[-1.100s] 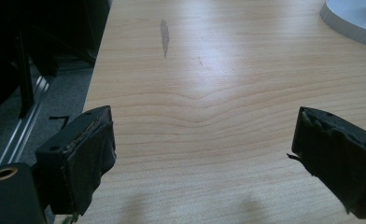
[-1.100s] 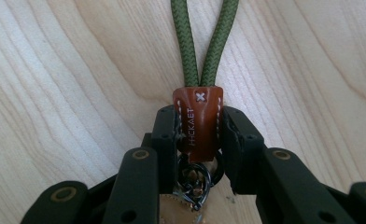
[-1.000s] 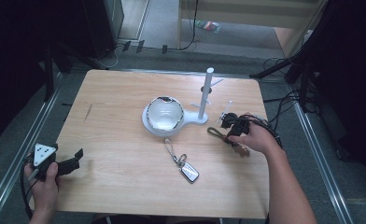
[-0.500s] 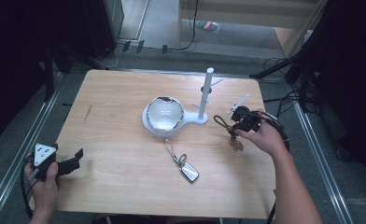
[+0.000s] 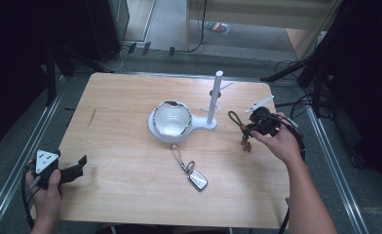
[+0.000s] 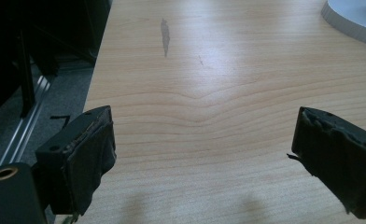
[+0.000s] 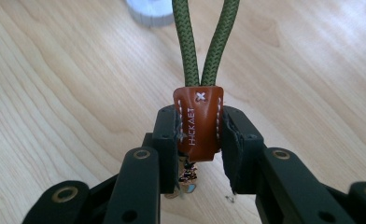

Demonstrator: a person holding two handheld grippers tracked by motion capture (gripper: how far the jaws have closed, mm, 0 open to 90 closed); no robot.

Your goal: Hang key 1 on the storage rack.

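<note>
My right gripper (image 7: 199, 140) is shut on the brown leather tab (image 7: 198, 122) of a keychain whose green cord loop (image 7: 204, 42) rises ahead. In the high view that right gripper (image 5: 257, 124) holds the keychain (image 5: 241, 130) lifted just right of the white peg stand (image 5: 213, 100). A second keychain with a silver key fob (image 5: 197, 180) lies on the table in front of the shiny bowl (image 5: 172, 117). My left gripper (image 5: 69, 171) rests at the table's front left corner, open, with bare wood between its pads (image 6: 90, 156).
The wooden table (image 5: 125, 165) has a dark scratch (image 5: 91, 117) at its left. Metal rails run along both sides of it. Cables (image 5: 296, 105) lie on the floor at the right. The stand's white base (image 6: 354, 18) shows at the far right of the left gripper view.
My right gripper has moved right and slightly up with the green-cord keychain, away from the stand. The left gripper has stayed put.
</note>
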